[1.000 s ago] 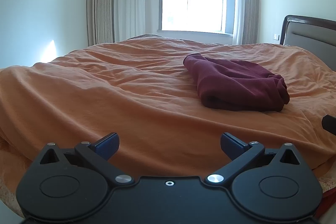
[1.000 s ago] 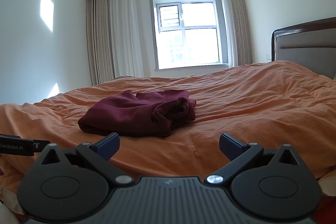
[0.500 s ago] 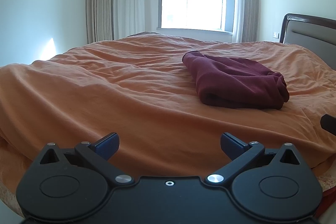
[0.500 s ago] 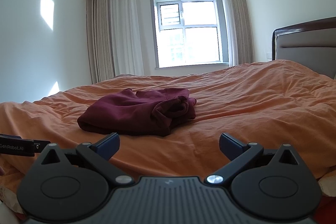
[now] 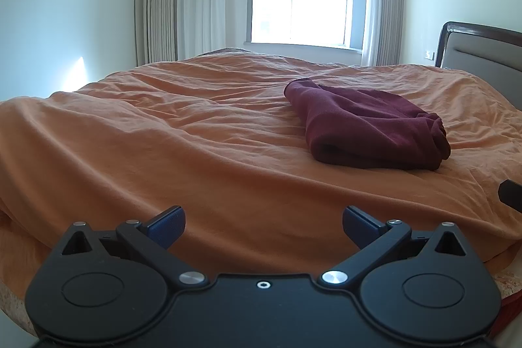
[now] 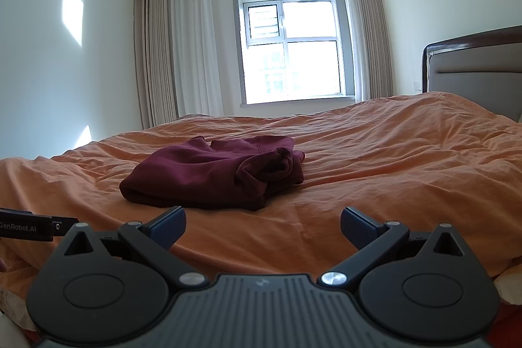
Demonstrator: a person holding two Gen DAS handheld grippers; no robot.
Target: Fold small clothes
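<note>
A dark red garment (image 5: 368, 129) lies folded into a thick bundle on the orange bed cover (image 5: 195, 136), to the right of centre in the left wrist view. The right wrist view has the same dark red garment (image 6: 212, 175) left of centre, its bunched end facing right. My left gripper (image 5: 262, 222) hovers open near the bed's near edge, well short of the garment, with nothing between its blue fingertips. My right gripper (image 6: 262, 222) is open too, empty, a short way in front of the garment. Part of the left gripper's body (image 6: 29, 229) shows at the left edge.
The orange cover (image 6: 391, 152) spreads wide and wrinkled. A padded headboard (image 6: 476, 74) with a dark wooden frame stands at the right. A bright window (image 6: 293, 54) with pale curtains (image 6: 163, 54) fills the far wall. The right gripper's tip (image 5: 510, 194) pokes in at the right edge.
Both views have tilted slightly, so the garment sits a little higher in the left wrist view. The garment has not moved and both grippers stay open and empty.
</note>
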